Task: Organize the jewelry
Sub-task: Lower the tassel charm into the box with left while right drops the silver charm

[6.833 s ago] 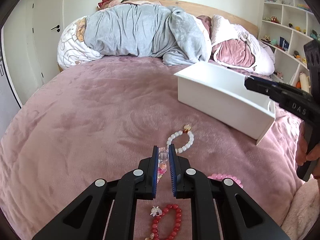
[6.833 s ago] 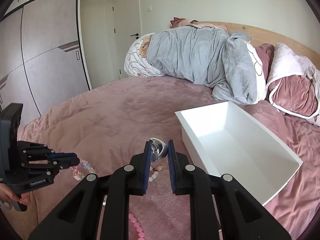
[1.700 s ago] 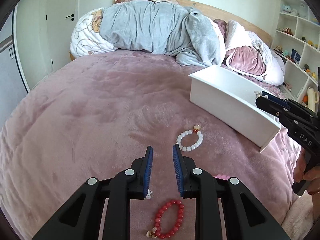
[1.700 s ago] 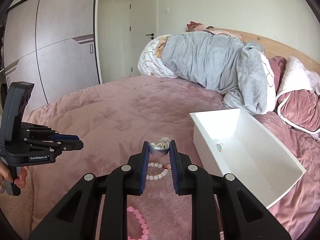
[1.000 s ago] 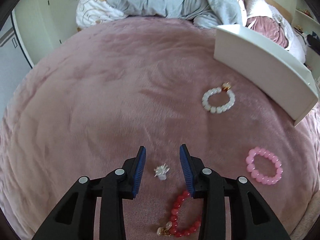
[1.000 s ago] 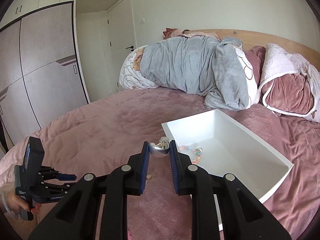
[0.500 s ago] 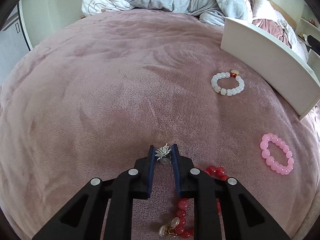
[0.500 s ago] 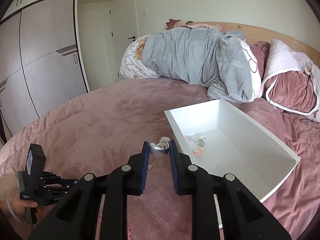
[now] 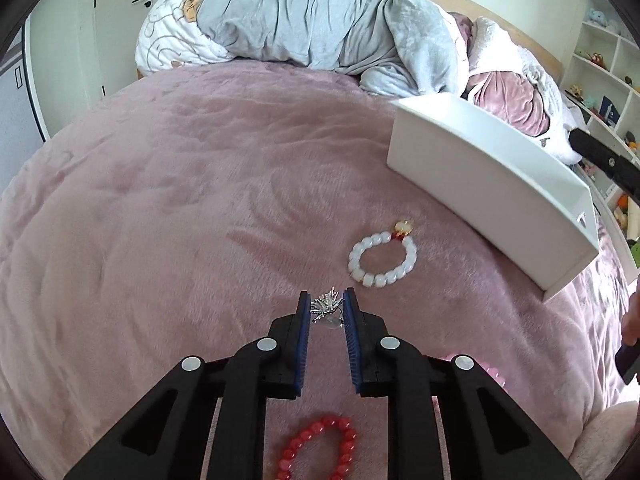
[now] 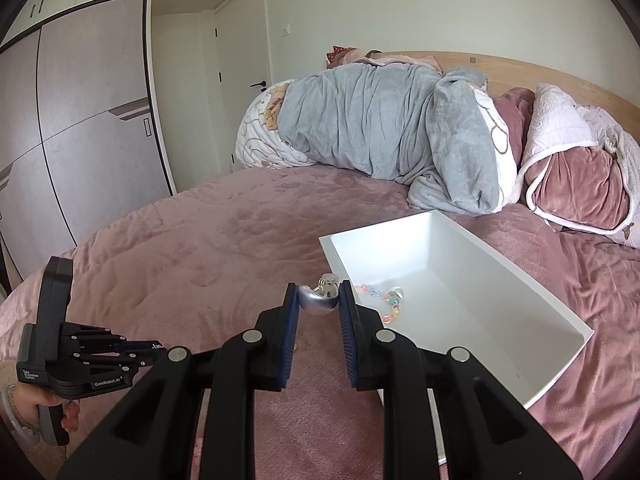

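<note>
My left gripper (image 9: 327, 308) is shut on a small silver spiky brooch (image 9: 326, 305) and holds it above the pink bedspread. A white bead bracelet (image 9: 382, 258) lies just ahead, a red bead bracelet (image 9: 320, 452) lies below the gripper, and a bit of a pink bracelet (image 9: 492, 370) shows at right. My right gripper (image 10: 319, 300) is shut on a silver shell-shaped piece (image 10: 318, 299) at the near-left corner of the white box (image 10: 520, 264). A pastel bead bracelet (image 10: 384, 300) lies inside the box. The left gripper also shows in the right wrist view (image 10: 158, 347).
The box also shows in the left wrist view (image 9: 500, 184). A grey duvet (image 9: 320, 20) and pillows (image 10: 576, 176) are piled at the head of the bed. Shelves (image 9: 608, 60) stand at far right, wardrobe doors (image 10: 80, 120) at left.
My left gripper has lifted the silver brooch off the bedspread and tilted up toward the box. My right gripper holds the silver piece almost still by the box corner.
</note>
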